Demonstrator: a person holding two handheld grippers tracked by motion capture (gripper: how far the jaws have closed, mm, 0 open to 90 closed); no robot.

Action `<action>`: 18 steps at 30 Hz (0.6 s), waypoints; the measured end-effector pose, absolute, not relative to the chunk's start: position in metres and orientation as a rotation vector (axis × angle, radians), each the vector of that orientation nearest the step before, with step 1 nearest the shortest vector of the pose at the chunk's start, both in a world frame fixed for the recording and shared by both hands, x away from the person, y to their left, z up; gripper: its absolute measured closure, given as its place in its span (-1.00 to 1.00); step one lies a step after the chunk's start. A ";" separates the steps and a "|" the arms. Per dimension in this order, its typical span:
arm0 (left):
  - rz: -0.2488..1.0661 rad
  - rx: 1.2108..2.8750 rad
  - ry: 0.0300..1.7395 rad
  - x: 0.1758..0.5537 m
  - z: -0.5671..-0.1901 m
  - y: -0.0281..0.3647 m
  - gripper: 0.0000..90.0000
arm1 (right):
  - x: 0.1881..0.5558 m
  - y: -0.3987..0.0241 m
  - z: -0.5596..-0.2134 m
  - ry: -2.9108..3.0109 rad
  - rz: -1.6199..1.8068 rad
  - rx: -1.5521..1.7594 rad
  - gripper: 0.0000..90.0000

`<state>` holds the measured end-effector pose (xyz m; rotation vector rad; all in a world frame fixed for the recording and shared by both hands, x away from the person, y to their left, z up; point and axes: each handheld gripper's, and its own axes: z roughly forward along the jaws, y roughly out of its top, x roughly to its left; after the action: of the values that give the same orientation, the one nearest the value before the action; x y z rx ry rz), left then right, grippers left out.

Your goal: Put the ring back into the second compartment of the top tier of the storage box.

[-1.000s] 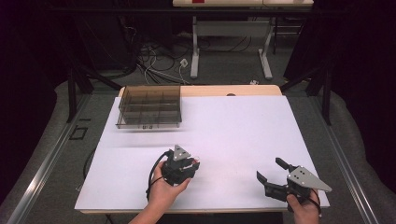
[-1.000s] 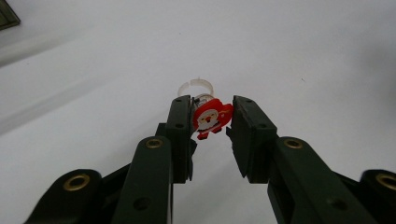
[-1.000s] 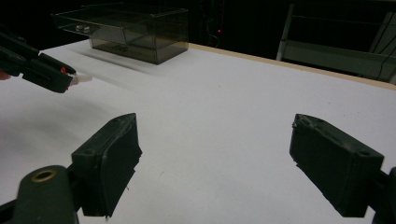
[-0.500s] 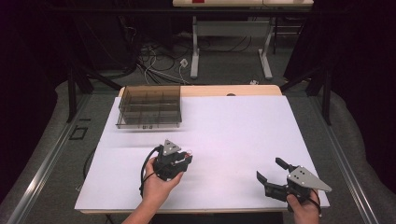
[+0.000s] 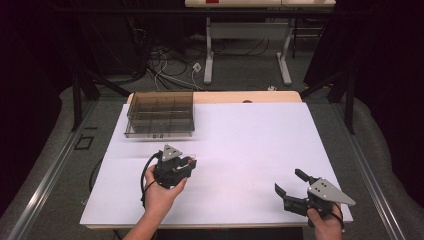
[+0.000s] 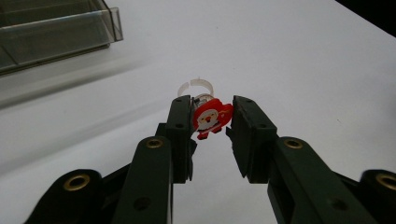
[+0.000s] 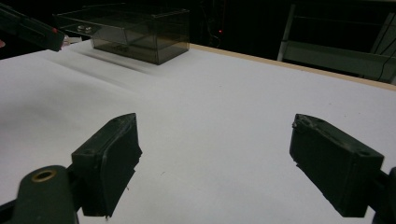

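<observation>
Left tool (image 6: 212, 135) nearer, red Santa ring (image 6: 211, 117)

Red-and-white Santa ring (image 6: 212, 117); smoky translucent box (image 5: 160, 113); white table (image 5: 250, 140).

Smoky compartment box (image 5: 160, 114) on white table (image 5: 260, 135)

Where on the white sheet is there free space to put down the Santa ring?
Bare sheet lies right of the compartment box, and between the left tool, gripping the Santa ring, and the open right tool. Only the far-left corner is occupied.
</observation>
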<state>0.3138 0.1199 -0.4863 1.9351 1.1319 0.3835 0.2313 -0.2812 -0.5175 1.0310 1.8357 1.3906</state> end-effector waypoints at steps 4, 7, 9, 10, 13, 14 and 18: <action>0.388 1.902 1.157 0.315 -0.484 0.128 0.54 | 0.232 -0.281 -0.517 1.832 1.392 1.032 -0.67; 0.397 1.891 1.172 0.316 -0.481 0.134 0.54 | 0.232 -0.280 -0.517 1.836 1.392 1.027 -0.67; 0.396 1.876 1.182 0.317 -0.481 0.137 0.54 | 0.232 -0.280 -0.517 1.842 1.391 1.026 -0.67; 0.404 1.871 1.185 0.318 -0.480 0.139 0.54 | 0.232 -0.280 -0.517 1.842 1.391 1.025 -0.67; 0.410 1.861 1.196 0.319 -0.479 0.144 0.54 | 0.232 -0.281 -0.517 1.837 1.394 1.023 -0.67; 0.412 1.859 1.205 0.319 -0.479 0.145 0.54 | 0.232 -0.281 -0.517 1.836 1.395 1.024 -0.67; 0.418 1.832 1.218 0.320 -0.478 0.151 0.54 | 0.232 -0.280 -0.517 1.833 1.399 1.027 -0.67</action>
<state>0.3200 0.1505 -0.4777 1.8323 1.2175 0.4180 0.2325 -0.2802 -0.5173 1.0272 1.8333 1.3991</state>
